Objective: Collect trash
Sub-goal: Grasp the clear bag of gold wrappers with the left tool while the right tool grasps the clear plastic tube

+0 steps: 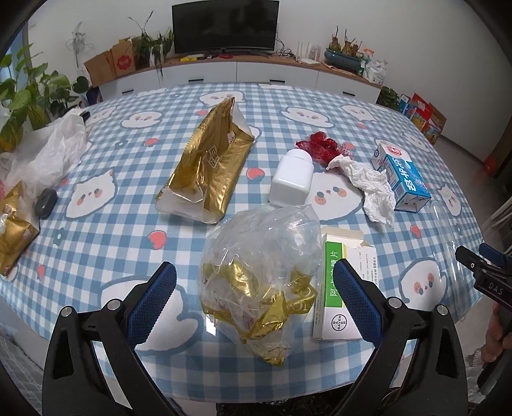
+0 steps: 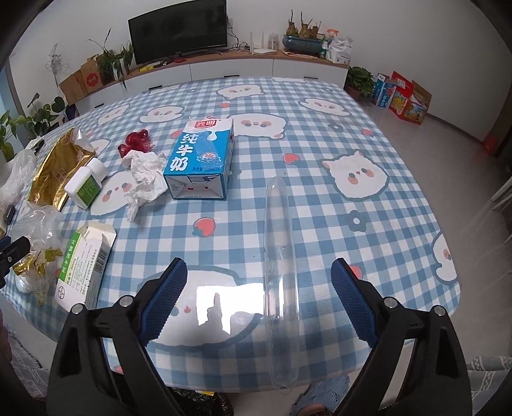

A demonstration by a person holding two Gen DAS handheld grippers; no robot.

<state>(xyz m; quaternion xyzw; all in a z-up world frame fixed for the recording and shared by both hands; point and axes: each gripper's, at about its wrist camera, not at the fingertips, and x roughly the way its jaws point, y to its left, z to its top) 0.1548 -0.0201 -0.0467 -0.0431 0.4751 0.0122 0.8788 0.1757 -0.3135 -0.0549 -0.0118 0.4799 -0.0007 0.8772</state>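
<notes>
Left gripper (image 1: 256, 296): its two blue-padded fingers stand wide apart. The clear plastic bag with gold wrappers inside (image 1: 260, 281) lies on the table between them. The pads do not press on it.
Right gripper (image 2: 259, 296): its fingers are spread wide too. A long clear plastic strip (image 2: 281, 272) lies on the table between them. The pads are not touching it.
Just beside the bag: an open white and green medicine box (image 1: 344, 288) lies flat on its right, partly behind one finger.
Behind the bag: a white plastic pill bottle (image 1: 292, 179) lies on its side, near the bag's top edge.
Left of the bottle: a big torn gold foil bag (image 1: 208, 163) lies open on the table.
Right of the bottle: a crumpled white paper tissue (image 1: 372, 188) lies up against a blue and white milk carton (image 2: 200, 160), which is on its side.
Behind the tissue: a small red crinkly bundle (image 1: 320, 145).
Far left: a thin white plastic bag (image 1: 48, 150), a small grey oval thing (image 1: 46, 202) and a gold snack pack (image 1: 12, 236) at the table's edge.
Table: a blue and white checked cloth with white cartoon animals (image 2: 320, 198), under a shiny clear cover.
Room: a black screen (image 1: 225, 27) on a long white cabinet (image 1: 243, 75), green plants on both sides, coloured boxes on the floor at the right.
Count: two grippers, one milk carton, one pill bottle, one medicine box, one tissue.
</notes>
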